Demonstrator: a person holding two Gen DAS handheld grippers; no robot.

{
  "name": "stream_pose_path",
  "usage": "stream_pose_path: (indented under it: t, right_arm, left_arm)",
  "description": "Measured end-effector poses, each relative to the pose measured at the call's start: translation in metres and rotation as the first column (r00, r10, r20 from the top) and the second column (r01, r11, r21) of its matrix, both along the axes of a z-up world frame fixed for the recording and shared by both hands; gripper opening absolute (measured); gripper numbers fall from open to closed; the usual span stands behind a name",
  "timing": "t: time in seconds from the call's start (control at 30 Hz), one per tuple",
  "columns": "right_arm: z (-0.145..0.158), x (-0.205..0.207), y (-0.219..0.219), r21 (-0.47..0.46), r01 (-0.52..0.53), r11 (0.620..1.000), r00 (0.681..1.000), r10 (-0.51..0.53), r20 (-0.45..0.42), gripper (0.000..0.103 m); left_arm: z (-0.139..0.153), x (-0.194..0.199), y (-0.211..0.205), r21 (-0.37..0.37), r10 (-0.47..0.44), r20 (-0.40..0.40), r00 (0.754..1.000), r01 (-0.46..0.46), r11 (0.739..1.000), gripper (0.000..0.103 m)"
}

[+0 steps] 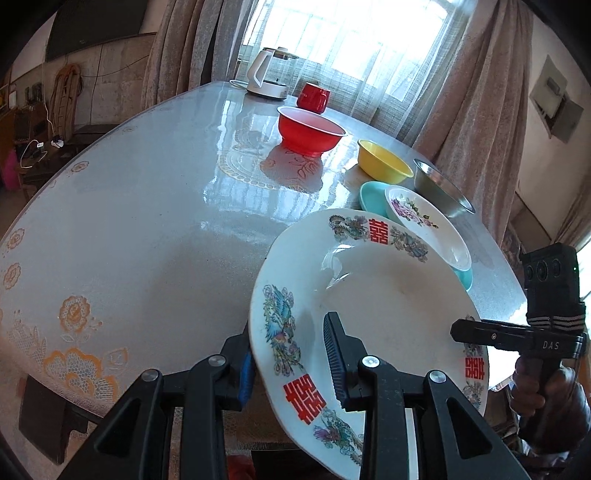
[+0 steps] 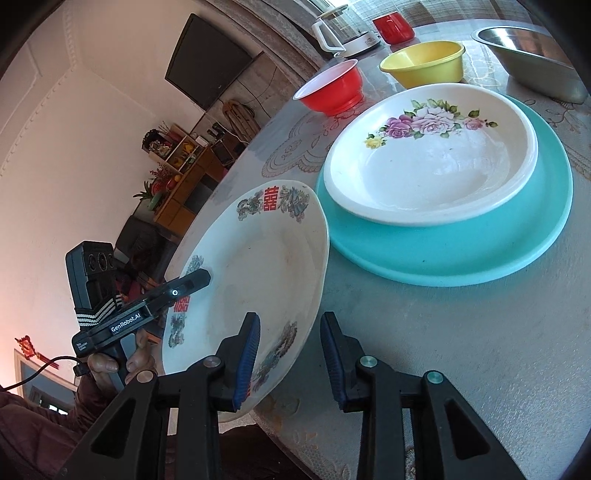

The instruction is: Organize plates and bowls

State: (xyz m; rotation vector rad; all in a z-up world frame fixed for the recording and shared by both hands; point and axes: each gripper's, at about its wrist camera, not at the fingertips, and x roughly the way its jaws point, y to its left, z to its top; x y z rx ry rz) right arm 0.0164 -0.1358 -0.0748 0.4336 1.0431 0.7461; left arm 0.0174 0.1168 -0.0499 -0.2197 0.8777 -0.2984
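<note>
A large white plate with red characters and birds is tilted above the table's near edge. My left gripper straddles its rim, one finger on each face, holding it. My right gripper also straddles the plate's rim, one finger above it and one beside it, with a gap to the outer finger. A white flowered plate lies on a teal plate. Behind stand a red bowl, a yellow bowl and a steel bowl.
A round table with a glossy flowered cover holds everything. A white kettle and a red mug stand at the far side near the curtained window. A wooden shelf stands by the wall.
</note>
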Motion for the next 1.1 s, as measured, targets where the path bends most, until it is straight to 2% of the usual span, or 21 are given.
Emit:
stream_pose_path:
  t: [0.07,0.17,0.27,0.33,0.43,0.57,0.7,0.8,1.1]
  right_arm:
    - [0.003,-0.003,0.004,-0.04,-0.004,0.999,1.0,0.005,0.024,0.03]
    - [0.007,-0.005,0.017,-0.095,-0.03,0.995,0.999,0.034,0.04,0.021]
    - [0.009,-0.007,0.028,-0.15,-0.048,0.987,0.996,0.059,0.067,0.021]
    - [0.01,-0.005,0.028,-0.155,-0.035,0.987,0.997,0.044,0.056,0.021]
    - [0.015,-0.008,0.031,-0.198,-0.027,0.98,0.995,0.046,0.089,0.024]
    - [0.024,-0.011,0.032,-0.209,-0.028,0.978,0.99,0.056,0.126,0.024]
    - [0.033,-0.013,0.038,-0.248,-0.03,0.968,0.982,0.075,0.174,0.024]
    - [0.038,-0.013,0.037,-0.237,-0.03,0.971,0.98,0.076,0.186,0.024]
    - [0.06,-0.009,0.017,-0.244,0.043,0.969,0.972,0.016,0.234,0.025]
  left_arm:
    - [-0.001,0.0,0.0,-0.007,0.007,-0.002,1.0,-0.007,1.0,0.033]
    - [0.0,-0.001,0.002,-0.016,0.017,-0.003,1.0,-0.017,1.0,0.033]
    - [0.0,-0.001,-0.002,0.023,0.036,0.002,0.999,-0.036,0.999,0.032]
    - [0.002,-0.001,-0.001,0.015,0.045,0.006,0.999,-0.046,0.999,0.032]
    - [0.005,-0.001,-0.001,0.011,0.047,0.024,0.999,-0.048,0.999,0.032]
    - [0.004,-0.002,0.003,0.01,0.057,0.024,0.998,-0.057,0.998,0.029]
    - [0.01,-0.007,0.003,0.031,0.046,0.062,0.997,-0.048,0.998,0.03]
    - [0.016,-0.006,0.004,0.032,0.04,0.075,0.996,-0.043,0.999,0.03]
    - [0.042,0.019,-0.025,0.061,-0.052,0.143,0.988,0.044,0.997,0.03]
